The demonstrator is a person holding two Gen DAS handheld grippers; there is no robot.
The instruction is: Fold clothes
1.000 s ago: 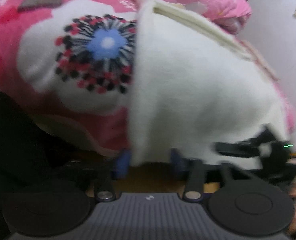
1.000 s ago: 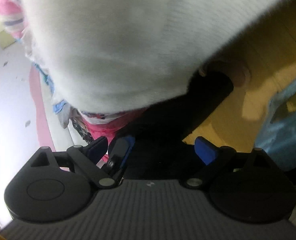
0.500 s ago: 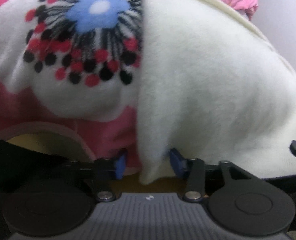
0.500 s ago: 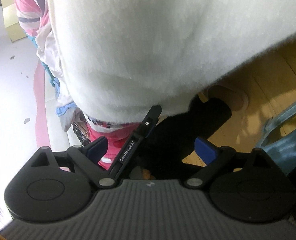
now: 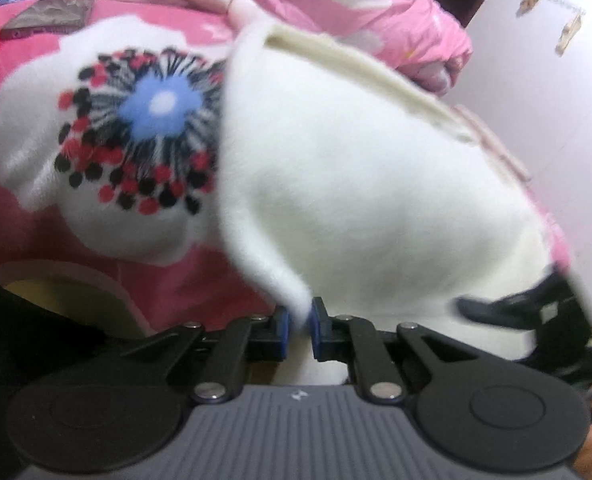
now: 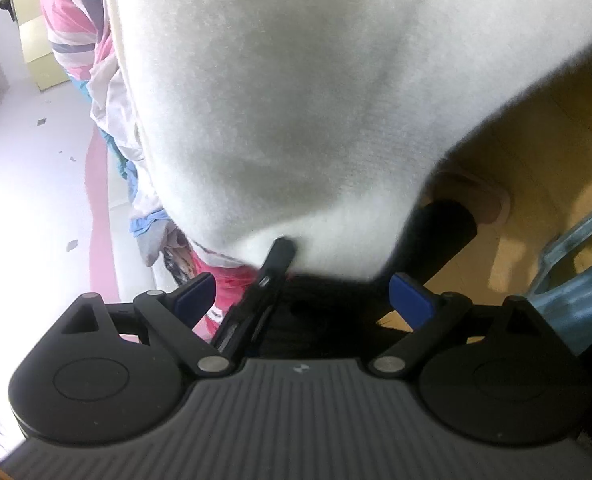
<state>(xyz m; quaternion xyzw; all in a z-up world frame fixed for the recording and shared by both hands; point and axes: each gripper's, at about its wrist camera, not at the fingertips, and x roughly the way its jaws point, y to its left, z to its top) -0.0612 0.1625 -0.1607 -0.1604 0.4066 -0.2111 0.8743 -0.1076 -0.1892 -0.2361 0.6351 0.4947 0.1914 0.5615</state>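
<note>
Left claw [image 5: 299, 322]: blue-padded fingers [image 5: 280, 330] drawn close together, clenched on a corner of the white fleece garment [image 5: 355, 184]. From the pinched corner the cloth (thick, fuzzy, with a ribbed cream hem along its upper edge) spreads up and to the right over a pink blanket [image 5: 24, 60] printed with a large white flower, whose centre is blue ringed by black and red dots. Half a second ago these fingers stood apart on either side of the corner; they have since closed on it. Beyond lies a heap of pink and white bedding [image 5: 335, 4].

Right claw [image 6: 301, 296]: fingers [image 6: 409, 300] spread wide, released, holding nothing. The same white garment [image 6: 296, 100] hangs just above and beyond them, its soft rounded lower edge much as before. One arm of the other tool juts up between the fingers. Behind: a wooden floor [image 6: 555, 140], a blue plastic piece at right, and crumpled clothes [image 6: 108, 92] at left.
</note>
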